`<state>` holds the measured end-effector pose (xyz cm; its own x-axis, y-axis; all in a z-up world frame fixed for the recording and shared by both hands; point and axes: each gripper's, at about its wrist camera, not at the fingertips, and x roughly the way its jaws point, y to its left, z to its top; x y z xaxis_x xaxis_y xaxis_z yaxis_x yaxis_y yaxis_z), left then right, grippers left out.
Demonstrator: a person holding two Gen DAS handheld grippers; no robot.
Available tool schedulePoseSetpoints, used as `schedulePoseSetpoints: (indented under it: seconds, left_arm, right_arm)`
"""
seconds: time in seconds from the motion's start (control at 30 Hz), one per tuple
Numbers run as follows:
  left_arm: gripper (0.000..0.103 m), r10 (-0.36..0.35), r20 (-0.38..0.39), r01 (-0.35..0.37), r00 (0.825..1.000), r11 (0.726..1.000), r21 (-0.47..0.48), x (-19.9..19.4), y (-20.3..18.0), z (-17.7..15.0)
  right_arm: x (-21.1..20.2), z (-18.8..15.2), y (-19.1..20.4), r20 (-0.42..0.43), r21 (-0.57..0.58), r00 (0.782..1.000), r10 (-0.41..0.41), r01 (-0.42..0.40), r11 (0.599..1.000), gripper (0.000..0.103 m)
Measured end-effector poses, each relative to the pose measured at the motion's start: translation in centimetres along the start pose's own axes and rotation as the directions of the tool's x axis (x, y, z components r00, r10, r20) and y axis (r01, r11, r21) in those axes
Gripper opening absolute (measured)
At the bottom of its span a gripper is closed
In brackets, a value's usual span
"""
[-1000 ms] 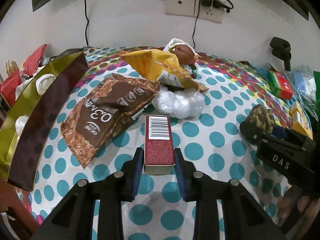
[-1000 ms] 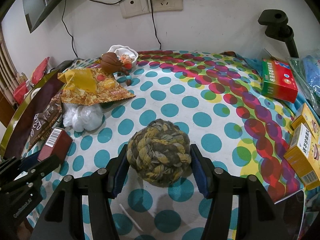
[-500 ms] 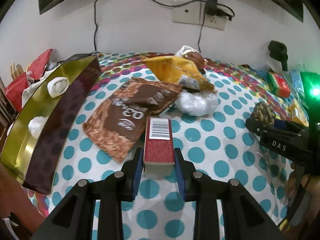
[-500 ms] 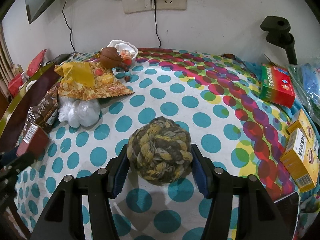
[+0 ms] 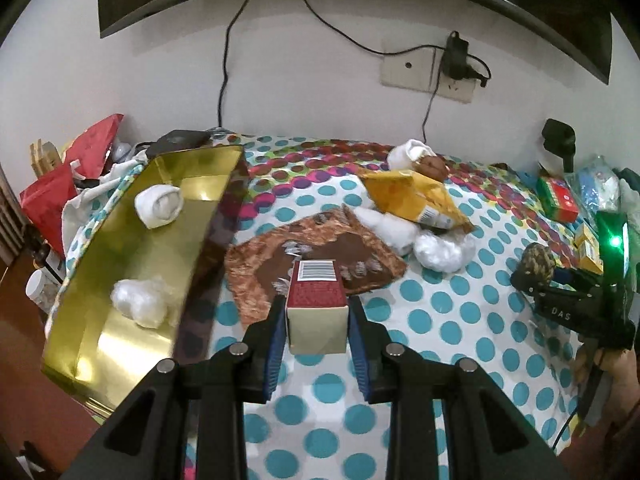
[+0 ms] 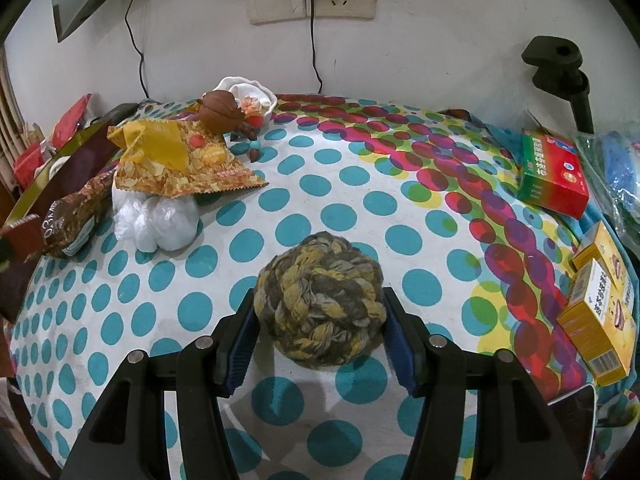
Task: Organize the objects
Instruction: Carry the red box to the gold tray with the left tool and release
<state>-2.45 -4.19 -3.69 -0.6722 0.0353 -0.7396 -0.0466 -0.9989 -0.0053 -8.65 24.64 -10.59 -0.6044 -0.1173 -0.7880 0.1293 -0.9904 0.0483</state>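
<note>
My left gripper point(image 5: 316, 330) is shut on a small dark red box point(image 5: 317, 304) with a barcode, held above the dotted tablecloth, right of a long gold tray point(image 5: 132, 280) holding white wads. My right gripper point(image 6: 320, 334) is shut on a yellow-grey braided rope ball point(image 6: 320, 300), just above the cloth; the ball also shows in the left wrist view point(image 5: 538, 260). A brown snack bag point(image 5: 320, 256) lies beyond the red box.
A yellow chip bag point(image 6: 180, 160), a white plastic wad point(image 6: 160, 220) and a brown nut-shaped toy point(image 6: 220, 114) sit at back left. A green-red box point(image 6: 554, 178) and yellow boxes point(image 6: 600, 312) lie at the right edge. A wall socket point(image 6: 312, 0) with cables is behind.
My left gripper has lifted the red box and pulled back and left toward the gold tray. My right gripper holds the rope ball almost where it was.
</note>
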Motion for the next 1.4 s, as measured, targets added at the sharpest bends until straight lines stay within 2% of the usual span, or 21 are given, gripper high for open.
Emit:
schedulePoseSetpoints:
  seconds: [0.1,0.2,0.33,0.43,0.47,0.53,0.6,0.63,0.7,0.8,0.93,1.0,1.07,1.27,1.4]
  left_arm:
    - [0.03,0.002,0.005,-0.002,1.0,1.0,-0.004,-0.7,1.8,0.5]
    - [0.03,-0.032,0.004,0.032,0.999,0.997,-0.064,-1.3,4.7,1.6]
    - [0.03,0.044,0.05,-0.04,0.998,0.996,-0.085,-2.0,8.1,3.7]
    - [0.03,0.048,0.063,-0.042,0.997,0.994,-0.097,-1.5,10.1,5.6]
    - [0.03,0.072,0.069,-0.066,0.995,0.994,-0.088,-1.1,10.6,6.4]
    - [0.03,0.07,0.066,-0.066,0.995,0.996,-0.063,0.0,11.3,7.6]
    - [0.03,0.098,0.047,-0.096,0.994,0.994,-0.049,1.5,11.8,8.9]
    - [0.03,0.076,0.017,-0.075,0.997,0.996,-0.043,2.6,12.1,9.5]
    - [0.03,0.093,-0.009,-0.093,0.996,0.995,-0.03,4.6,12.2,10.6]
    - [0.03,0.068,-0.05,-0.068,0.996,0.998,0.003,7.4,12.2,11.8]
    - [0.03,0.061,-0.115,-0.067,0.992,0.997,-0.05,10.5,13.4,12.8]
    - [0.03,0.075,-0.133,-0.08,0.988,0.996,-0.031,11.9,13.5,13.0]
    - [0.03,0.11,-0.146,-0.114,0.983,0.993,-0.019,12.9,13.6,13.1]
    - [0.03,0.095,-0.195,-0.106,0.976,0.993,-0.045,15.5,14.4,13.2]
    - [0.03,0.102,-0.197,-0.112,0.975,0.993,-0.042,16.2,14.3,13.2]
  right_arm:
    - [0.0,0.0,0.0,0.0,0.003,1.0,0.003,-0.003,1.0,0.056]
    - [0.0,0.0,0.1,-0.001,-0.001,1.0,-0.003,0.003,1.0,0.056]
    - [0.1,0.0,0.1,-0.001,0.001,1.0,-0.002,0.002,1.0,0.057]
    - [0.1,0.0,0.1,-0.002,-0.003,1.0,-0.009,0.009,1.0,0.057]
    - [0.1,0.0,0.1,-0.002,-0.002,1.0,-0.008,0.008,1.0,0.057]
    - [0.0,0.0,0.0,-0.002,-0.002,1.0,-0.007,0.007,1.0,0.057]
    - [0.1,0.0,0.1,-0.002,-0.004,1.0,-0.011,0.011,1.0,0.057]
    - [0.0,0.0,0.1,-0.003,-0.005,1.0,-0.012,0.012,1.0,0.057]
    - [0.0,0.0,0.1,-0.003,-0.005,1.0,-0.012,0.012,1.0,0.057]
    - [0.1,0.1,0.2,-0.003,-0.005,1.0,-0.014,0.014,1.0,0.057]
    - [0.1,0.1,0.3,-0.003,-0.004,1.0,-0.012,0.012,1.0,0.057]
    - [0.1,0.1,0.3,-0.004,-0.005,1.0,-0.014,0.014,1.0,0.058]
    - [0.1,0.1,0.4,-0.004,-0.004,1.0,-0.016,0.016,1.0,0.058]
    - [0.1,0.0,0.3,-0.003,-0.003,1.0,-0.016,0.016,1.0,0.058]
    - [0.1,0.0,0.2,-0.003,-0.001,1.0,-0.014,0.014,1.0,0.058]
